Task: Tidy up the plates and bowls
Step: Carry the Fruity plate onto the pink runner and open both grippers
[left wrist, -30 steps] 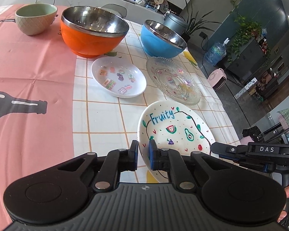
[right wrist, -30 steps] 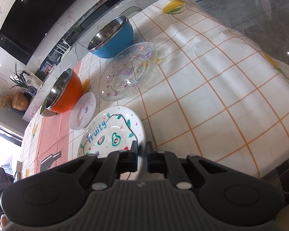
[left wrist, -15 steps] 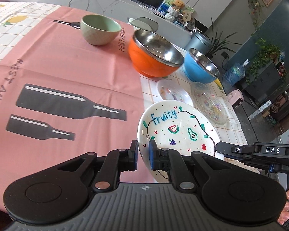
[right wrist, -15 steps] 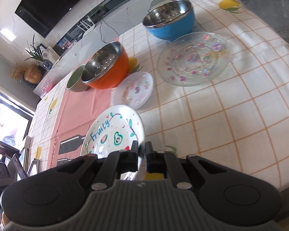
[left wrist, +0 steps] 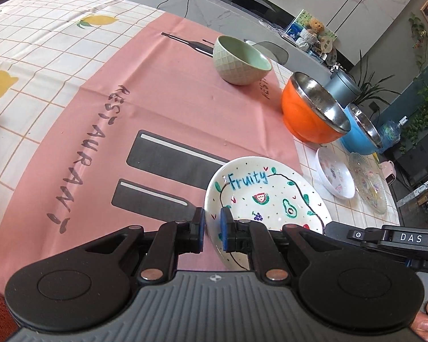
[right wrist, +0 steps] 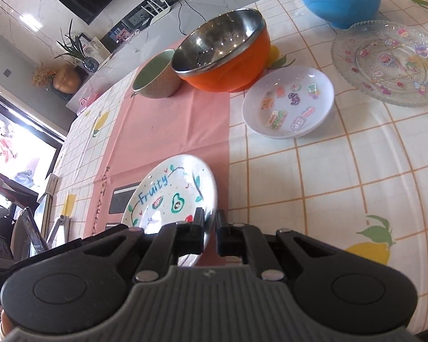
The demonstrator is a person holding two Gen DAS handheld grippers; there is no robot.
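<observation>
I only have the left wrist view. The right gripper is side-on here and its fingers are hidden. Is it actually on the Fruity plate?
Observer: Yes. In the right wrist view, the right gripper is closed across the rim of the Fruity plate, with one finger on each side of it.
Operator: The small white plate and the glass plate look like they're touching from here. Are they?
Observer: No. The right wrist view shows a strip of checked cloth between the small white plate and the glass plate. They sit apart.
</observation>
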